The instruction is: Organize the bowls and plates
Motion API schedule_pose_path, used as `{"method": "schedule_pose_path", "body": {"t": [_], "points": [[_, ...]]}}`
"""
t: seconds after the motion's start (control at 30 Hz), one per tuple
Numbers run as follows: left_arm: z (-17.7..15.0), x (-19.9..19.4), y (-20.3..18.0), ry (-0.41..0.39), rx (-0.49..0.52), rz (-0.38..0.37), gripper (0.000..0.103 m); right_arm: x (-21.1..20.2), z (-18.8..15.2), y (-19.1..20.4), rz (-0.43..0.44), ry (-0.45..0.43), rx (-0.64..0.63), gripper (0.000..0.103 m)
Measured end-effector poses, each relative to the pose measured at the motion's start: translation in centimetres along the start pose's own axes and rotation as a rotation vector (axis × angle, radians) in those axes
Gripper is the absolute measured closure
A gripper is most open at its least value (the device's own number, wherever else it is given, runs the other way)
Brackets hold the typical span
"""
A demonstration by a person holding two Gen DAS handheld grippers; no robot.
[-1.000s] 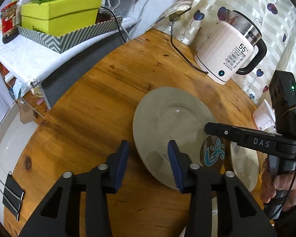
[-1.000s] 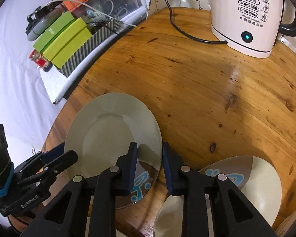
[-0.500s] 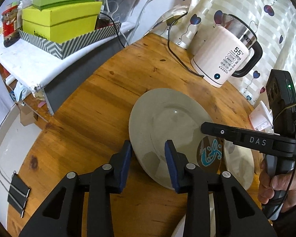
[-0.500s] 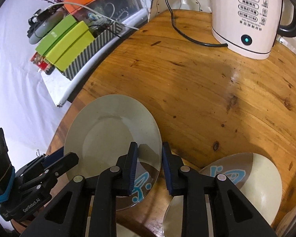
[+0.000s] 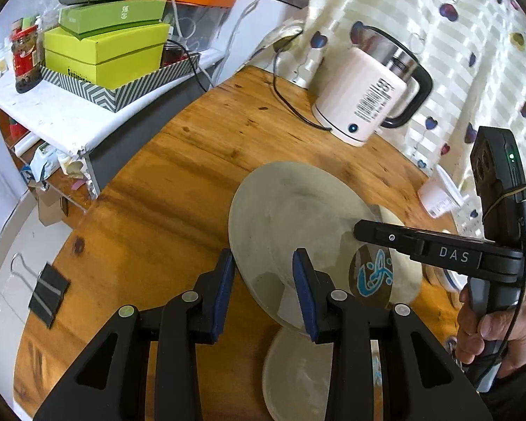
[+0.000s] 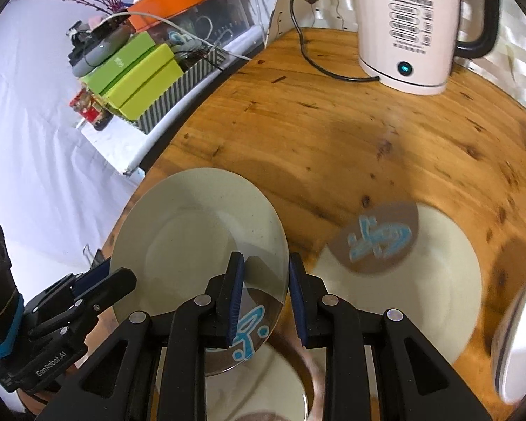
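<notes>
Both grippers, left (image 5: 263, 289) and right (image 6: 264, 301), pinched opposite rims of one grey plate (image 6: 196, 242), held above the wooden table (image 6: 333, 133).
Only the right view showed the second plate (image 6: 420, 280) whole; the left showed the gripping hand (image 5: 501, 329).

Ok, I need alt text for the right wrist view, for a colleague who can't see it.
The right gripper and left gripper hold a beige plate by opposite rim edges above a round wooden table. A second plate with a blue mark lies to its right, another sits underneath, and a white kettle stands behind.
</notes>
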State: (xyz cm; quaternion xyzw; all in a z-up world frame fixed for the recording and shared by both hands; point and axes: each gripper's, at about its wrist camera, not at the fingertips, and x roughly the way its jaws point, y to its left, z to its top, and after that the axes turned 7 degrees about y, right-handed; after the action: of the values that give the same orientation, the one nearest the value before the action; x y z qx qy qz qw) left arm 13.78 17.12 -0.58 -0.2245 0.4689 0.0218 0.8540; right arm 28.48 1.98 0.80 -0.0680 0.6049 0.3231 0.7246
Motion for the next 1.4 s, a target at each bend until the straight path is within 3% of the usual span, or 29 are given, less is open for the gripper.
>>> {"method": "schedule_pose_path", "body": {"t": [0.4, 0.67, 1.4], "points": [[-4.9, -1.6, -2.2, 0.019, 0.052, 0.0, 0.067, -2.4, -6.6, -0.5, -0.024, -0.031, 0.028, 0.078], [-7.1, -1.7, -2.6, 0.04, 0.07, 0.01, 0.067, -2.2, -9.4, -0.7, -0.018, -0.028, 0.056, 0.078], [-9.6, -0.4, -3.0, 0.09, 0.086, 0.031, 0.067, -1.0, -12.2, -0.6, -0.071, -0.028, 0.042, 0.075]]}}
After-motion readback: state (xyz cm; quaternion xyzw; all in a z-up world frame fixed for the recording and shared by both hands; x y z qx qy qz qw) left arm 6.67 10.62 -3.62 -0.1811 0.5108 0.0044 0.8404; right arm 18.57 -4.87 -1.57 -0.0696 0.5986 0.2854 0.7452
